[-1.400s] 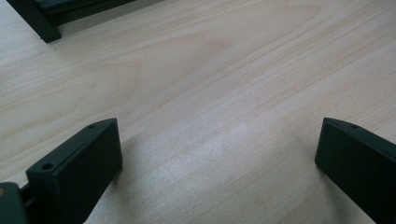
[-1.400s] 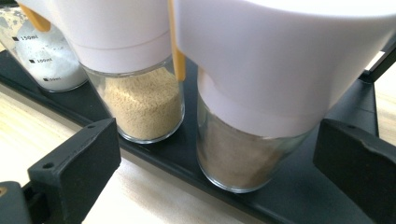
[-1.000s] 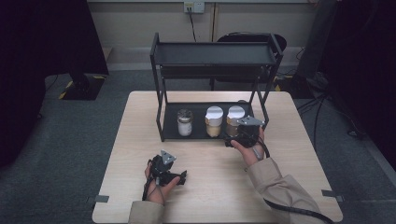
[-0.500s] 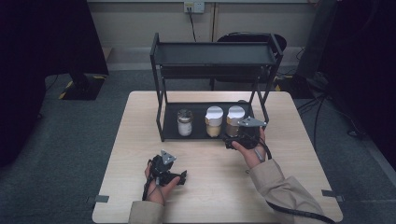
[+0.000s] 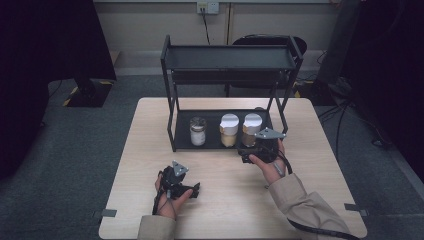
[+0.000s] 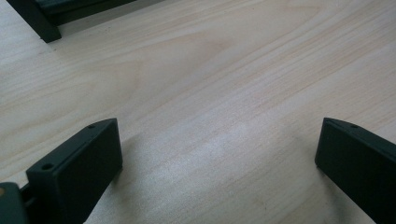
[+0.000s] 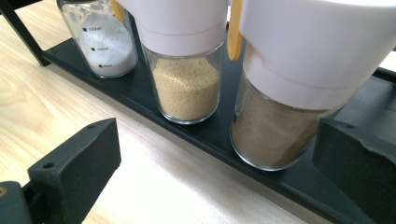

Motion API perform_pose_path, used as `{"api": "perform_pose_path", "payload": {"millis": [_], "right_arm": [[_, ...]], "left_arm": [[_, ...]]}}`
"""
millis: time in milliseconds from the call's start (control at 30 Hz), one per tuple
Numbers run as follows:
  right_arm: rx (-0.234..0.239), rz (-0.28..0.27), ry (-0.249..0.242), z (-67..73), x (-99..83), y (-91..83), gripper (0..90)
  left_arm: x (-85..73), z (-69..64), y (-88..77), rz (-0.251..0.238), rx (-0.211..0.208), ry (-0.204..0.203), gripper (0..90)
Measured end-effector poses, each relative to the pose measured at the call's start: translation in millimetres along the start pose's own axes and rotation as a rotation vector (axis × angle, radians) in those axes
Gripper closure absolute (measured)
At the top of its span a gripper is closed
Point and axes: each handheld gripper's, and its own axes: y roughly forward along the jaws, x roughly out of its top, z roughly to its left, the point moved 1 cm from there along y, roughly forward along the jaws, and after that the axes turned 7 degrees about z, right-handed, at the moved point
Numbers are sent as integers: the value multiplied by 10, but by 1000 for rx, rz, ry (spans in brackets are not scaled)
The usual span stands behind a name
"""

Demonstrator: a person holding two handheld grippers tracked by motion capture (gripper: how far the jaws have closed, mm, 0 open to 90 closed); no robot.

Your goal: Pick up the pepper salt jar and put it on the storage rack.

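Jaws of my right gripper (image 7: 212, 172) stand wide and empty, because I am lining up on the brown-spice jar (image 7: 280, 126), which sits on the rack's lower shelf (image 7: 219, 133) just ahead of the fingers, nearer the right one. My left gripper (image 6: 212, 172) idles spread over bare table (image 6: 224, 70), holding nothing, kept clear of the rack.

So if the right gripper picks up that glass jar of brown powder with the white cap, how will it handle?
The glass jar of brown powder looks rigid and smooth, so perhaps slippery. Tall with a bulky white cap, it may tip if nudged.
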Motion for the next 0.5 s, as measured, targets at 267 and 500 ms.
{"api": "perform_pose_path", "payload": {"millis": [267, 500], "right_arm": [[19, 1, -12, -34, -62, -49, 2], [58, -11, -30, -46, -94, -119, 1]], "left_arm": [[0, 0, 0, 0, 0, 0, 1], [0, 0, 0, 0, 0, 0, 1]]}}
